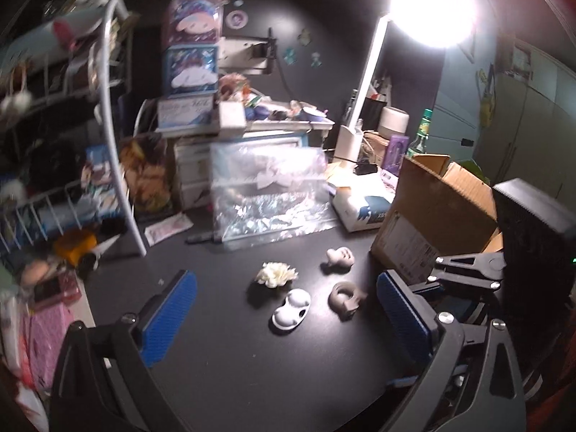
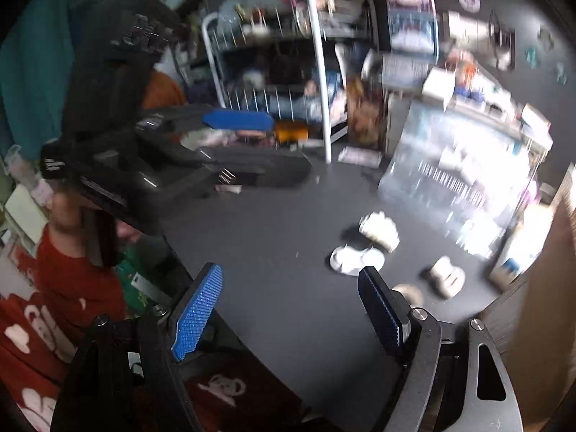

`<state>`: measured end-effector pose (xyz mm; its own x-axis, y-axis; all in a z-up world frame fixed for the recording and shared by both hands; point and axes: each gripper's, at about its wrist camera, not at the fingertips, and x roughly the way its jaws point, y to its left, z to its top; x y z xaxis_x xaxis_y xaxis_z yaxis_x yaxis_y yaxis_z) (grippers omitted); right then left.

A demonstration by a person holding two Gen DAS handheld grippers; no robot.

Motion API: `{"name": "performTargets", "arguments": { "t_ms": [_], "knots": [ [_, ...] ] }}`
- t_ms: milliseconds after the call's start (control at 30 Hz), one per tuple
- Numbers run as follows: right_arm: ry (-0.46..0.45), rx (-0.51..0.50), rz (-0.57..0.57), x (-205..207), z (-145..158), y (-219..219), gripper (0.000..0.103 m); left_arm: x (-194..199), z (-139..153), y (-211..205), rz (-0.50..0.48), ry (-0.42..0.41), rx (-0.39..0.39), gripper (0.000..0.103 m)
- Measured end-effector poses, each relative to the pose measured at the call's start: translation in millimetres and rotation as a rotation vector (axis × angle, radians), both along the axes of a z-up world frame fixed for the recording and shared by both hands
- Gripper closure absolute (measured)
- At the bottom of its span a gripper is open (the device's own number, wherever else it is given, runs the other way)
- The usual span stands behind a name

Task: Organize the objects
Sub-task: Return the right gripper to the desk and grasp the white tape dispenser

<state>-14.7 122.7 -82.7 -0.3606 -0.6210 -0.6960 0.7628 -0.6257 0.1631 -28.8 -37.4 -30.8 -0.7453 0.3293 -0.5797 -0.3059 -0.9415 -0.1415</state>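
We see four small things lying loose on the dark desk [image 1: 230, 360]: one cream fabric flower [image 1: 275, 274], one white two-hollow tray [image 1: 291, 309], and two grey figurines, one rounded [image 1: 338, 258] and one ring-shaped [image 1: 346, 296]. They sit close together but apart from each other, none of them inside any container.

We count one open cardboard box [image 1: 435, 212] at the right of the desk, its flaps up; what it holds is hidden from us. Behind the small things stands one clear plastic gift bag [image 1: 268, 194] with a white bow inside it. At the left is one white wire rack [image 1: 111, 115], its shelves crowded with blurred items we cannot count. Two pale blue character boxes [image 1: 190, 50] are stacked at the back.

Our left gripper [image 1: 288, 309] hangs above the desk with its blue pads spread wide, nothing between them but the view of the tray and figurines beyond. Our right gripper [image 2: 288, 309] is likewise parted and holds nothing.
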Motion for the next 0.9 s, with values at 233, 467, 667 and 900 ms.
{"name": "performTargets", "arguments": {
  "t_ms": [233,467,667,900],
  "knots": [
    [0.013,0.057,-0.186,-19.0,-55.3,5.7,0.027,6.4,-38.5,-5.8,-0.036,-0.027,0.030,0.003],
    [0.088,0.153,-0.342,-42.2,-77.6,18.5,0.029,2.2,-58.2,-9.6,-0.020,-0.063,0.047,0.003],
    [0.047,0.171,-0.365,-60.9,-89.3,23.1,0.045,-0.5,-58.7,-11.8,-0.036,-0.082,0.100,0.003],
    [0.058,0.186,-0.375,-65.7,-91.5,20.7,0.066,-0.3,-56.2,-8.2,-0.052,-0.090,0.093,0.003]
  ]
}}
